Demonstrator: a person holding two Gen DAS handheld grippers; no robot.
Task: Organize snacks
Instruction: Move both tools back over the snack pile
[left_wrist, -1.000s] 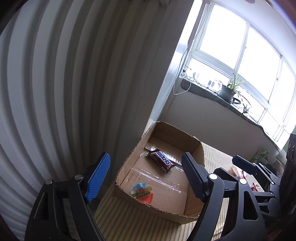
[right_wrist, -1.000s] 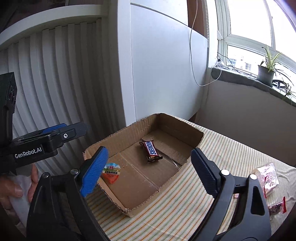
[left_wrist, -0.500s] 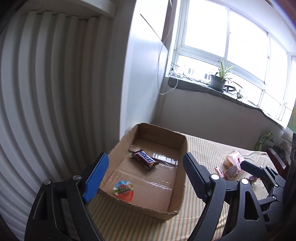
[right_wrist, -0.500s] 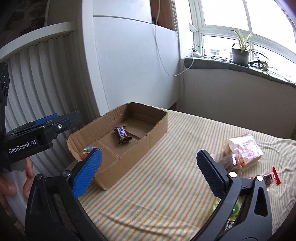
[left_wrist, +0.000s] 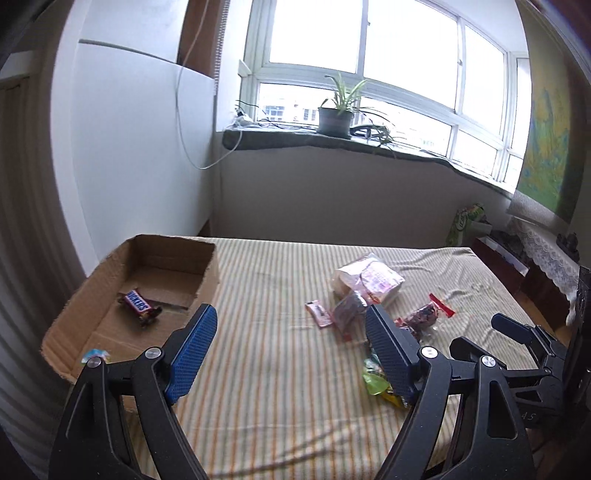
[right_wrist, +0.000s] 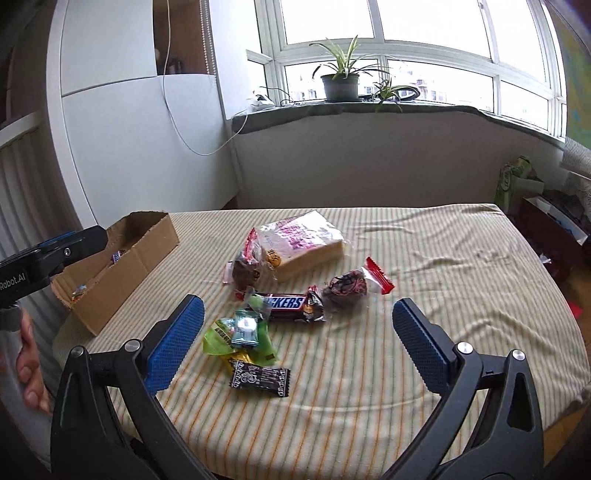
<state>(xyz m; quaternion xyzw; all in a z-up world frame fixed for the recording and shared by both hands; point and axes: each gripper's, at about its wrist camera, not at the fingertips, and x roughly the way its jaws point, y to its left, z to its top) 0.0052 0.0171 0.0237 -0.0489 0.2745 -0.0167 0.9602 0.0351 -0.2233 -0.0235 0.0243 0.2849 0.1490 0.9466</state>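
Note:
A cardboard box (left_wrist: 207, 273) (right_wrist: 147, 245) sits at the table's left end. It holds a Snickers bar (left_wrist: 138, 303) and a small round snack (left_wrist: 95, 355). A pile of snacks lies mid-table: a second Snickers bar (right_wrist: 290, 303), a white bread pack (right_wrist: 306, 242) (left_wrist: 369, 280), a dark red-ended pack (right_wrist: 351, 284), green candy packs (right_wrist: 240, 338) and a black packet (right_wrist: 260, 377). My right gripper (right_wrist: 297, 347) is open and empty, above the pile's near edge. My left gripper (left_wrist: 291, 350) is open and empty over bare cloth between box and pile.
The striped tablecloth (right_wrist: 424, 332) covers the table, with its rounded edge near me. A white cabinet (right_wrist: 140, 147) and a radiator stand at the left. A window sill with a potted plant (right_wrist: 340, 83) is behind. A green bag (right_wrist: 513, 184) stands on the floor at the right.
Both grippers have swung right, away from the box and toward the snack pile. Both stay open and empty.

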